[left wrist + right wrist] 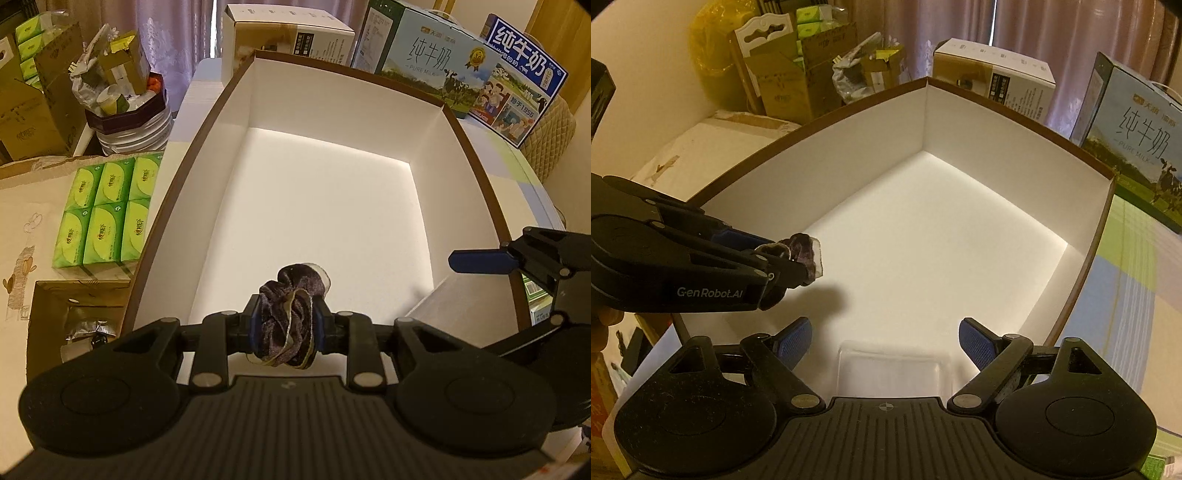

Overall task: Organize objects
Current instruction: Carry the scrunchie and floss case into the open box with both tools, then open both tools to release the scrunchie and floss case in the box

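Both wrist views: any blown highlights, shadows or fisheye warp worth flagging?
Left wrist view: the box floor is near blown out, its brown rim bows strongly, and the scrunchie in the left gripper stays sharp. Right wrist view: the same bright floor, the left gripper casts a soft shadow on it, warm dim cast, corners vignetted black.

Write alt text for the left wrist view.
The left gripper is shut on a dark purple scrunchie, held over a large brown-rimmed box with a white interior. Green tissue packs sit left of it; milk cartons stand behind.
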`<action>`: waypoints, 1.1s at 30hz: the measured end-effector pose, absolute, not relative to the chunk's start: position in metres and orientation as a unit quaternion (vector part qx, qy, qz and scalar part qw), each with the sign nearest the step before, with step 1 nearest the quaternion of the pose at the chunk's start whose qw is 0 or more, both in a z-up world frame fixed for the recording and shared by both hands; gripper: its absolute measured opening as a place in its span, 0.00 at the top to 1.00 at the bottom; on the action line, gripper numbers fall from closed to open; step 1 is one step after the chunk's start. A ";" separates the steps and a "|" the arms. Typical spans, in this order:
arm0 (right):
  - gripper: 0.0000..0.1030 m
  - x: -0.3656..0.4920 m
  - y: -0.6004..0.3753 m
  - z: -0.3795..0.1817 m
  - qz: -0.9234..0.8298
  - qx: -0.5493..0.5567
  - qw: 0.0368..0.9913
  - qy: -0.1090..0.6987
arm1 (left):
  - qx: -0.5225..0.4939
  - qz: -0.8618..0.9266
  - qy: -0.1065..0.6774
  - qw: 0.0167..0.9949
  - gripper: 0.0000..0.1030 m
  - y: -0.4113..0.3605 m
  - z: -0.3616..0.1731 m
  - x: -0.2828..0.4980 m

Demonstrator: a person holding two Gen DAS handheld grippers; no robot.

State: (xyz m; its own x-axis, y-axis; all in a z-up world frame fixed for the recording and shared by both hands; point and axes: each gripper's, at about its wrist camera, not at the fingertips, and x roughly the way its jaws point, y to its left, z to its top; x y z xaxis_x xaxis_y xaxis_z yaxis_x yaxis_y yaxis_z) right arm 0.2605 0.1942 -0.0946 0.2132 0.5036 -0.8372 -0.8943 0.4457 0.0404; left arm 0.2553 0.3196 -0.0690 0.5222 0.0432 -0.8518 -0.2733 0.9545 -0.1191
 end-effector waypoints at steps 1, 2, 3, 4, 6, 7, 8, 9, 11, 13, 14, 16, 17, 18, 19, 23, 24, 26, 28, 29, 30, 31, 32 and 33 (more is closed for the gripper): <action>0.18 0.261 0.194 -0.094 0.471 -0.236 0.743 0.414 | -0.120 0.091 0.481 0.864 0.76 0.320 -0.069 0.256; 0.18 0.261 0.195 -0.093 0.472 -0.236 0.742 0.414 | -0.120 0.091 0.481 0.864 0.76 0.321 -0.070 0.257; 0.18 0.261 0.195 -0.093 0.472 -0.236 0.741 0.414 | -0.121 0.090 0.481 0.863 0.76 0.321 -0.070 0.257; 0.18 0.261 0.194 -0.093 0.472 -0.235 0.742 0.414 | -0.121 0.091 0.481 0.864 0.76 0.321 -0.069 0.258; 0.18 0.261 0.194 -0.092 0.471 -0.235 0.743 0.414 | -0.120 0.090 0.480 0.864 0.74 0.321 -0.069 0.259; 0.18 0.262 0.193 -0.092 0.471 -0.235 0.742 0.414 | -0.120 0.090 0.480 0.864 0.73 0.321 -0.068 0.260; 0.18 0.262 0.192 -0.092 0.471 -0.234 0.743 0.414 | -0.120 0.091 0.480 0.864 0.73 0.321 -0.068 0.260; 0.18 0.261 0.192 -0.091 0.471 -0.234 0.743 0.413 | -0.120 0.091 0.480 0.864 0.73 0.320 -0.068 0.260; 0.17 0.261 0.190 -0.090 0.471 -0.233 0.744 0.412 | -0.119 0.090 0.479 0.865 0.71 0.320 -0.068 0.260; 0.17 0.260 0.188 -0.087 0.473 -0.231 0.745 0.409 | -0.120 0.088 0.477 0.866 0.61 0.320 -0.066 0.259; 0.17 0.259 0.187 -0.085 0.474 -0.229 0.746 0.408 | -0.120 0.088 0.476 0.867 0.58 0.319 -0.065 0.259; 0.16 0.258 0.184 -0.081 0.476 -0.224 0.748 0.405 | -0.119 0.089 0.472 0.869 0.53 0.319 -0.062 0.257; 0.16 0.256 0.181 -0.079 0.477 -0.220 0.749 0.403 | -0.119 0.088 0.470 0.870 0.52 0.319 -0.061 0.256; 0.16 0.255 0.179 -0.077 0.478 -0.217 0.750 0.402 | -0.120 0.088 0.468 0.871 0.48 0.318 -0.059 0.254; 0.16 0.252 0.176 -0.074 0.480 -0.213 0.751 0.400 | -0.120 0.089 0.466 0.872 0.46 0.318 -0.058 0.253; 0.16 0.245 0.166 -0.063 0.482 -0.199 0.756 0.395 | -0.122 0.090 0.460 0.875 0.43 0.316 -0.052 0.243; 0.16 0.243 0.162 -0.059 0.484 -0.194 0.758 0.392 | -0.122 0.090 0.459 0.876 0.41 0.315 -0.050 0.240; 0.16 0.240 0.156 -0.053 0.486 -0.184 0.761 0.388 | -0.122 0.091 0.456 0.877 0.40 0.314 -0.046 0.235; 0.15 0.237 0.149 -0.046 0.487 -0.174 0.765 0.385 | -0.121 0.092 0.452 0.879 0.36 0.311 -0.041 0.229; 0.15 0.236 0.145 -0.043 0.488 -0.168 0.766 0.383 | -0.120 0.093 0.450 0.880 0.36 0.310 -0.038 0.226; 0.15 0.234 0.142 -0.041 0.488 -0.163 0.768 0.382 | -0.119 0.093 0.448 0.881 0.35 0.308 -0.035 0.224; 0.15 0.232 0.138 -0.038 0.488 -0.159 0.769 0.380 | -0.119 0.092 0.445 0.883 0.35 0.306 -0.033 0.221; 0.15 0.231 0.134 -0.035 0.487 -0.154 0.771 0.379 | -0.118 0.091 0.443 0.884 0.35 0.304 -0.030 0.218; 0.15 0.230 0.130 -0.032 0.487 -0.150 0.773 0.378 | -0.118 0.090 0.440 0.886 0.33 0.301 -0.027 0.216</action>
